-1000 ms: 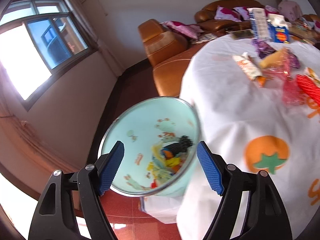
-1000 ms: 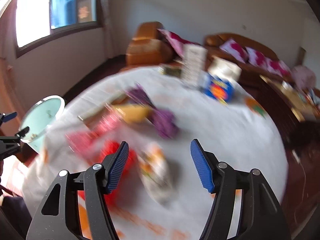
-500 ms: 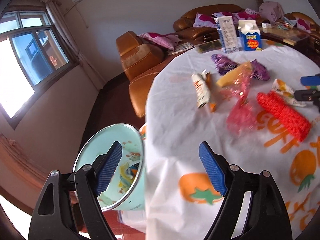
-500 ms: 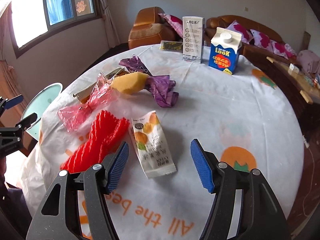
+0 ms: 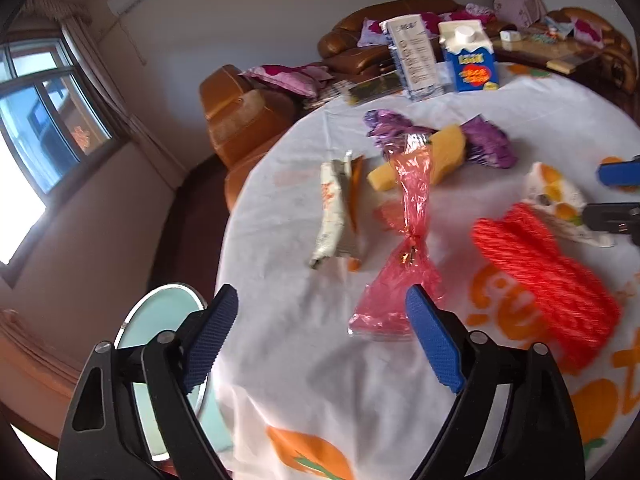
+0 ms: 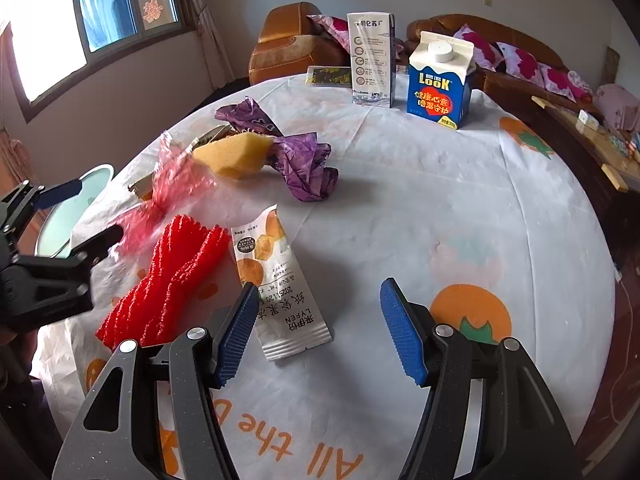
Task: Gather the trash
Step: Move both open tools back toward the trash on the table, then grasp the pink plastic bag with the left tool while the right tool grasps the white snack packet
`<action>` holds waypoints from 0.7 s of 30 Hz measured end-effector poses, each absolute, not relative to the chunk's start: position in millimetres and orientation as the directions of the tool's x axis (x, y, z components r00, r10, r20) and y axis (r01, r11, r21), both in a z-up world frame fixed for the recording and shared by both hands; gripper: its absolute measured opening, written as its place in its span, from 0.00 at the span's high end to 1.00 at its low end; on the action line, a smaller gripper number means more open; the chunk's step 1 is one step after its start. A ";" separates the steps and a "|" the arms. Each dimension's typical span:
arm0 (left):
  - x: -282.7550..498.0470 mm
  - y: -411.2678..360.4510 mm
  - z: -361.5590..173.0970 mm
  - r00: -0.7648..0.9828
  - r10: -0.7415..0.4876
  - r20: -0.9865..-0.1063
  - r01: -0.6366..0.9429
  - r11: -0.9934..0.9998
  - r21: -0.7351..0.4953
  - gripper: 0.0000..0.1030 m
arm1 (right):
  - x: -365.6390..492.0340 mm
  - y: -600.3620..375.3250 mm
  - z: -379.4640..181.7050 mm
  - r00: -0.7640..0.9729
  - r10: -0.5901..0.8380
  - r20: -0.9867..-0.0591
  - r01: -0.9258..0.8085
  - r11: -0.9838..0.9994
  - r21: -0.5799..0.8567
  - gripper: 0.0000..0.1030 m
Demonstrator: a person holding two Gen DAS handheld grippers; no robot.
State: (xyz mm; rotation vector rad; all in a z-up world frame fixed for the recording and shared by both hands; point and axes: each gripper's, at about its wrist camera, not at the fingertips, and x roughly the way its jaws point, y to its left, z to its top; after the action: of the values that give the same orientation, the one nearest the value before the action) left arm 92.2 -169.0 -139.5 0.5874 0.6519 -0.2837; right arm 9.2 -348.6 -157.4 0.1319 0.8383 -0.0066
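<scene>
Here, both grippers hover with jaws spread and empty over a counter [image 6: 460, 208] littered with trash. The left gripper [image 5: 322, 336] faces a pink wrapper [image 5: 404, 248]; the right gripper [image 6: 316, 328] sits above a snack packet [image 6: 276, 280], beside red netting [image 6: 168, 280]. Best pinch the flimsy wrapper at its twisted waist, then carry it to the bin [image 5: 156, 320] just off the counter's edge.

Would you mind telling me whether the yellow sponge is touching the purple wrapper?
Touching. In the right wrist view, the yellow sponge lies against the purple wrapper, whose foil overlaps the sponge's far end with no tablecloth showing between them.
</scene>
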 end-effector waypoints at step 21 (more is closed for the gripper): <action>89.6 -178.9 -127.2 0.735 -0.125 -0.667 0.446 0.830 0.335 0.13 | 9.0 -348.7 -159.8 0.656 0.054 -0.753 0.035 0.994 0.101 0.62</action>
State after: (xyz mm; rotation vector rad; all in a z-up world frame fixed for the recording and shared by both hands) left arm 89.6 -178.9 -127.2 0.5061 0.6788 -0.3287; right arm 9.0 -348.7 -159.8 0.1105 0.8559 0.0105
